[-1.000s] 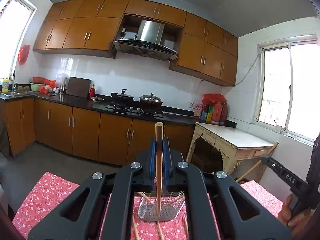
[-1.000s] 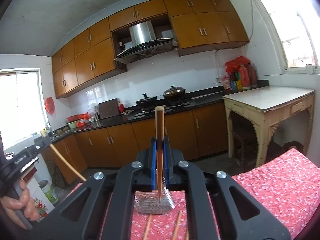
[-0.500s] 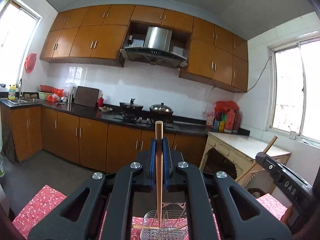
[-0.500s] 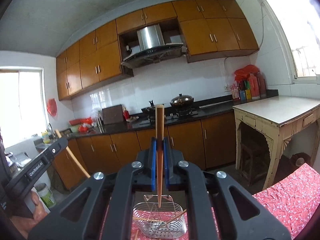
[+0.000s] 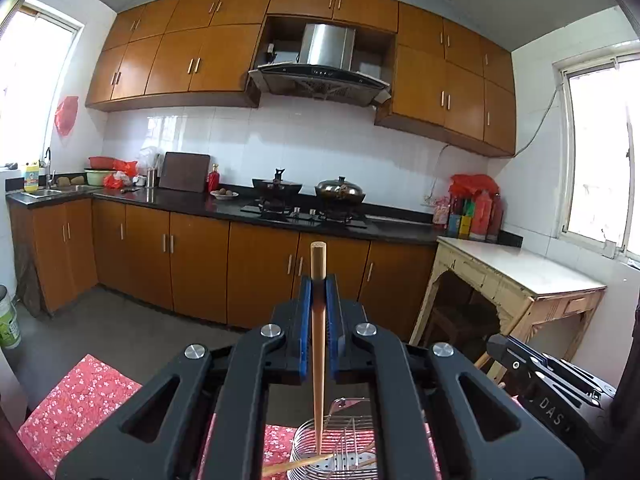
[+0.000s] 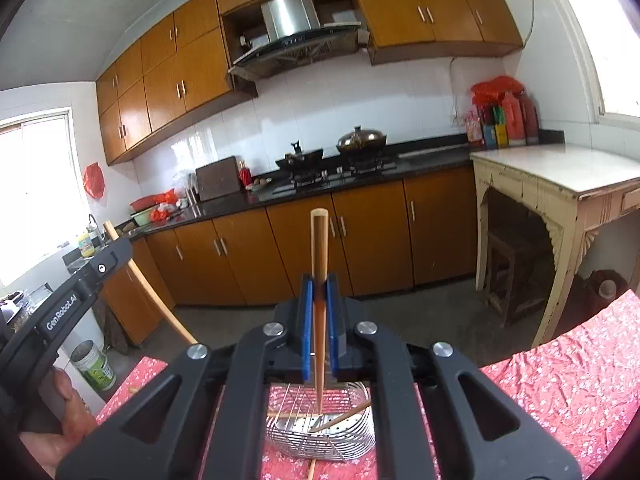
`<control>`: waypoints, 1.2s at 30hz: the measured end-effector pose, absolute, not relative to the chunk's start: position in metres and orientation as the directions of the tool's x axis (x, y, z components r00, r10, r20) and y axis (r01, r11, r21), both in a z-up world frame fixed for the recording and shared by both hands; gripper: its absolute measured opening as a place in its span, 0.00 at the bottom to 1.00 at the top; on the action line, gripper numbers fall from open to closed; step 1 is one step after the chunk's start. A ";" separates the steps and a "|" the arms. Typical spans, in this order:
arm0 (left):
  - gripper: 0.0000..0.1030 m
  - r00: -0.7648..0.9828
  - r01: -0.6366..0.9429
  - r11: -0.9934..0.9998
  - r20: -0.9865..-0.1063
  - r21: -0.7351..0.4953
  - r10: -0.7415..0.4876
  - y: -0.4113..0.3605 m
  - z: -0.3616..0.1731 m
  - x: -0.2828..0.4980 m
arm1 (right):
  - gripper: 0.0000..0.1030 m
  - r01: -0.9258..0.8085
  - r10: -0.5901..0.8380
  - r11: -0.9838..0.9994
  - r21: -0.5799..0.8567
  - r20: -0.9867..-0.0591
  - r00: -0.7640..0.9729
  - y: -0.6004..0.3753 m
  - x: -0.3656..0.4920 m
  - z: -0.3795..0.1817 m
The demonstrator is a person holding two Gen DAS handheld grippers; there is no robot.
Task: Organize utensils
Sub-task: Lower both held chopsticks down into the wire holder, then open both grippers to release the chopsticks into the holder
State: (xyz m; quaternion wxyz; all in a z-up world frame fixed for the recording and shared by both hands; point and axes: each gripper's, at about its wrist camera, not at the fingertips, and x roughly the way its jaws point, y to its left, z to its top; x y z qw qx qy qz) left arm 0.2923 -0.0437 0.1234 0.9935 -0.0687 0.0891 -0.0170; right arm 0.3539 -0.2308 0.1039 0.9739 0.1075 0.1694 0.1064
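Observation:
My left gripper (image 5: 319,288) is shut on a wooden chopstick (image 5: 318,344) held upright, its lower tip over a wire utensil basket (image 5: 340,448) on the red floral tablecloth (image 5: 76,404). My right gripper (image 6: 319,286) is shut on another wooden chopstick (image 6: 319,312), also upright, with its tip inside the same basket (image 6: 324,432). Other chopsticks lie across the basket. The left gripper shows at the left of the right wrist view (image 6: 108,260), and the right gripper at the right of the left wrist view (image 5: 496,350).
A kitchen lies beyond: orange cabinets (image 5: 200,260), a black counter with two pans on a stove (image 5: 308,200), a cream side table (image 5: 520,276) at right. A loose chopstick (image 6: 310,470) lies on the cloth in front of the basket.
Both grippers have lowered and come closer to the basket, tilting the views up. Each chopstick tip now hangs over or in the basket. Both stay shut.

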 end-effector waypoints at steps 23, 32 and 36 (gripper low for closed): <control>0.28 0.974 -0.005 0.987 -0.222 -0.162 -0.032 -0.021 0.129 0.287 | 0.41 -0.058 0.123 0.978 0.201 -0.326 0.937 -0.254 0.355 0.093; 0.39 0.976 -0.009 0.987 -0.215 -0.161 -0.027 -0.002 0.134 0.251 | 0.44 -0.002 0.057 0.984 0.179 -0.301 0.952 -0.284 0.314 0.099; 0.42 0.975 -0.013 0.984 -0.221 -0.178 -0.027 0.013 0.126 0.225 | 0.44 0.027 0.022 0.988 0.155 -0.309 0.951 -0.300 0.292 0.089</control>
